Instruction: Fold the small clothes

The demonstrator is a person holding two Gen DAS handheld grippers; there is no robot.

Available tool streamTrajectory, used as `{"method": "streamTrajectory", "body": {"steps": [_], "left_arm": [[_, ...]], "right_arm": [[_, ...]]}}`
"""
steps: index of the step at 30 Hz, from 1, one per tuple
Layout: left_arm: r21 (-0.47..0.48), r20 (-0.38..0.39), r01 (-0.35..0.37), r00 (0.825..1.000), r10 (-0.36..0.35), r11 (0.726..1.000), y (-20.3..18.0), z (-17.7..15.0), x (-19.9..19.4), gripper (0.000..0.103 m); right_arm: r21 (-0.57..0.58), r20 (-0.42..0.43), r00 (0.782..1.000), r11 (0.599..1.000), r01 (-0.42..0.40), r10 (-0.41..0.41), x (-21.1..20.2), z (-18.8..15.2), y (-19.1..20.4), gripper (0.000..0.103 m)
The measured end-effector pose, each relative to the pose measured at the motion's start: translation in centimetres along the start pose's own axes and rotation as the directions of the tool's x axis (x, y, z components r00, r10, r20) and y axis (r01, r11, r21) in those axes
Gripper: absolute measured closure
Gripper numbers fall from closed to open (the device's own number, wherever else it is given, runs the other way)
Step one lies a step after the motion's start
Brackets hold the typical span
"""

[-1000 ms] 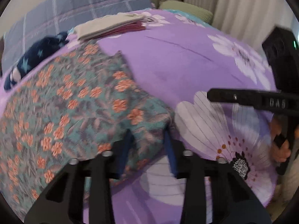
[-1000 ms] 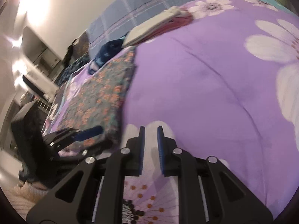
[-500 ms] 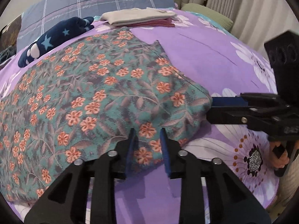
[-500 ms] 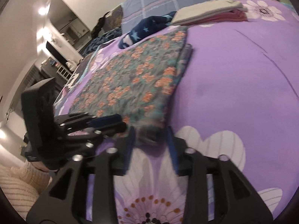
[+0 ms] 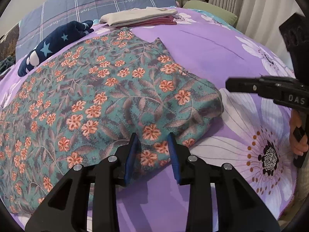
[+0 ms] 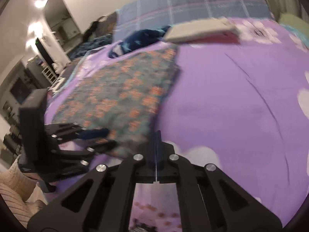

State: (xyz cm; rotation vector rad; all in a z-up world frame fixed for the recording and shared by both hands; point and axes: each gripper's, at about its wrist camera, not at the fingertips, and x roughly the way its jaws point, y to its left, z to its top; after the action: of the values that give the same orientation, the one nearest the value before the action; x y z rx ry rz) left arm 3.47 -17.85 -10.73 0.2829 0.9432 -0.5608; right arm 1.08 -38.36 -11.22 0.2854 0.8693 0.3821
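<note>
A teal garment with orange flowers [image 5: 100, 100] lies folded flat on the purple flowered bedspread [image 5: 212, 46]. My left gripper [image 5: 152, 150] is open, its blue pads on either side of the garment's near edge. My right gripper [image 6: 156, 145] is shut and empty, just right of the garment's near corner [image 6: 123, 100]; it also shows in the left wrist view [image 5: 266, 89] at the right. The left gripper shows in the blurred right wrist view [image 6: 90, 139], open at the garment's edge.
A stack of folded beige and pink clothes [image 5: 139, 17] lies at the far side. A navy star-print garment [image 5: 56, 42] lies beside it. A blue checked pillow [image 5: 100, 0] and curtains [image 5: 241, 0] stand behind. The bed's edge is at the right.
The left gripper has opened wider at the garment's near edge. The right gripper was open at the garment's corner, then shut and drew back to the right, empty.
</note>
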Motion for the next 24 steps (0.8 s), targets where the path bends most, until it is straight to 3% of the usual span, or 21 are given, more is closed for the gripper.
{"method": "streamTrajectory", "body": {"steps": [2, 6, 8, 12, 15, 17, 19, 22, 24], "left_arm": [[-0.004, -0.001, 0.003, 1.0, -0.003, 1.0, -0.1, 0.1, -0.2, 0.069], [-0.012, 0.006, 0.075, 0.997, -0.075, 0.997, -0.8, 0.7, -0.6, 0.069], [0.009, 0.01, 0.116, 0.993, -0.116, 0.993, -2.0, 1.2, -0.6, 0.068], [0.093, 0.034, 0.129, 0.991, -0.133, 0.987, -4.8, 2.3, -0.4, 0.049], [0.109, 0.021, 0.12, 0.992, -0.123, 0.987, -6.1, 3.0, 1.0, 0.05], [0.092, 0.023, 0.104, 0.994, -0.107, 0.99, -6.1, 3.2, 1.8, 0.059], [0.089, 0.034, 0.096, 0.994, -0.1, 0.991, -5.6, 3.2, 1.8, 0.093], [-0.019, 0.037, 0.211, 0.977, -0.21, 0.977, -3.1, 3.3, 1.0, 0.096], [-0.041, 0.047, 0.25, 0.968, -0.248, 0.967, -2.5, 3.1, 0.3, 0.096]], "right_arm": [[0.04, -0.015, 0.999, 0.999, -0.036, 0.036, 0.1, -0.4, -1.0, 0.103], [0.081, 0.0, 0.996, 0.993, -0.087, 0.087, 0.1, 0.0, -1.3, 0.098], [0.074, 0.009, 0.997, 0.994, -0.075, 0.075, 0.2, 0.8, -0.9, 0.093], [0.081, 0.058, 0.998, 0.996, -0.038, 0.033, -0.9, 2.0, -1.0, 0.083], [0.114, 0.087, 0.996, 0.993, -0.019, 0.01, -1.6, 2.7, -1.8, 0.078], [0.131, 0.09, 0.996, 0.991, 0.002, -0.014, -2.1, 2.6, -2.6, 0.076], [0.144, 0.081, 0.996, 0.989, 0.014, -0.026, -2.2, 2.3, -3.4, 0.074], [0.17, 0.053, 0.998, 0.985, 0.026, -0.036, -1.6, 2.1, -4.3, 0.073], [0.18, 0.035, 0.999, 0.983, 0.03, -0.037, -1.1, 2.2, -4.8, 0.073]]}}
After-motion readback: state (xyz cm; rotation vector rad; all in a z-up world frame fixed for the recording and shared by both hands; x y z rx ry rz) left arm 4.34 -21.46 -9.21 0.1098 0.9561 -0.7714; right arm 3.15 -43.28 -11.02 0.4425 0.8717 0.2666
